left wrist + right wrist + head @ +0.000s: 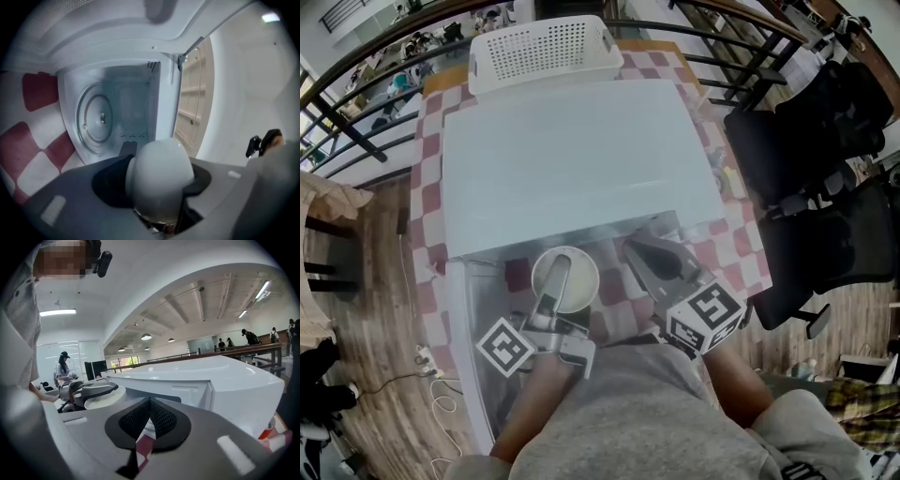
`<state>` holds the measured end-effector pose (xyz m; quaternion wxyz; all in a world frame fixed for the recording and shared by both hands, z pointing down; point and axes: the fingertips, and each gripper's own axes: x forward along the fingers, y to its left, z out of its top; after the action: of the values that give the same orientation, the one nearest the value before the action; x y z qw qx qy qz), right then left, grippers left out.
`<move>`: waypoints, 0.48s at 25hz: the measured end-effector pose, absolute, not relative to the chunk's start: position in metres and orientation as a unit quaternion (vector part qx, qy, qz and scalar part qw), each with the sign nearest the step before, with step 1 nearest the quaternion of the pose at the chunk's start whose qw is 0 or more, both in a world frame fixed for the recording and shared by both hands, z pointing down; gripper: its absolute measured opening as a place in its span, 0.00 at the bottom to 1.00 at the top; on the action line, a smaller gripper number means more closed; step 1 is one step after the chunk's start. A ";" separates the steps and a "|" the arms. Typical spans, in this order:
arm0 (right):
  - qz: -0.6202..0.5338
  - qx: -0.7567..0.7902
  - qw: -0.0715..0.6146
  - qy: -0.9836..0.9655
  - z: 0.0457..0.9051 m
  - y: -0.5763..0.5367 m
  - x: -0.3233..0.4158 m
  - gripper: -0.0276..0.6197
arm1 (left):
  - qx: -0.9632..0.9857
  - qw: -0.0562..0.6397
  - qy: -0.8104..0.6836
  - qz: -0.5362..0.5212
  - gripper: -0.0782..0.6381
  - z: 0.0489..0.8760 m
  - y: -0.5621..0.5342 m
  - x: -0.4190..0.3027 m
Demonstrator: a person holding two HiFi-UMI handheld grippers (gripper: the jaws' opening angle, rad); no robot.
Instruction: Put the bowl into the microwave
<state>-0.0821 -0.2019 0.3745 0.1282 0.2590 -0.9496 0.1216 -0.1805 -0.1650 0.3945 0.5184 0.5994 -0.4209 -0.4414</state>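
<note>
A white bowl (565,278) hangs in front of the white microwave (572,159), with my left gripper (559,272) shut on its rim. In the left gripper view the bowl (161,171) fills the space between the jaws, and beyond it the microwave's open cavity shows its round turntable (96,119). My right gripper (636,248) is to the right of the bowl, near the microwave's front, and holds nothing. In the right gripper view its pads (149,404) meet, and the bowl (101,398) with the left gripper sits at the left.
The microwave door (473,337) stands swung open at the left. A white plastic basket (546,49) sits behind the microwave on the red-and-white checked tablecloth (431,197). Black office chairs (825,187) stand to the right, and a railing runs behind the table.
</note>
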 end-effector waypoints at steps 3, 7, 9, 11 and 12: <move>0.122 0.264 0.128 -0.948 0.375 -0.203 -0.080 0.04 | 0.608 0.512 -0.436 -0.422 0.43 0.401 -0.172 -0.179; 0.128 0.268 0.125 -0.947 0.378 -0.202 -0.077 0.04 | 0.607 0.513 -0.447 -0.410 0.43 0.413 -0.182 -0.177; 0.131 0.266 0.123 -0.947 0.380 -0.202 -0.077 0.04 | 0.609 0.508 -0.455 -0.403 0.43 0.418 -0.190 -0.179; 0.133 0.265 0.123 -0.947 0.383 -0.201 -0.076 0.04 | 0.611 0.504 -0.462 -0.400 0.43 0.424 -0.197 -0.183; 0.136 0.264 0.124 -0.947 0.385 -0.201 -0.076 0.04 | 0.612 0.501 -0.465 -0.397 0.43 0.428 -0.201 -0.185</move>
<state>-0.0760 -0.2012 0.3849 0.1237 0.2641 -0.9469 0.1356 -0.1848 -0.2013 0.4278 0.5013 0.6119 -0.4654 -0.3972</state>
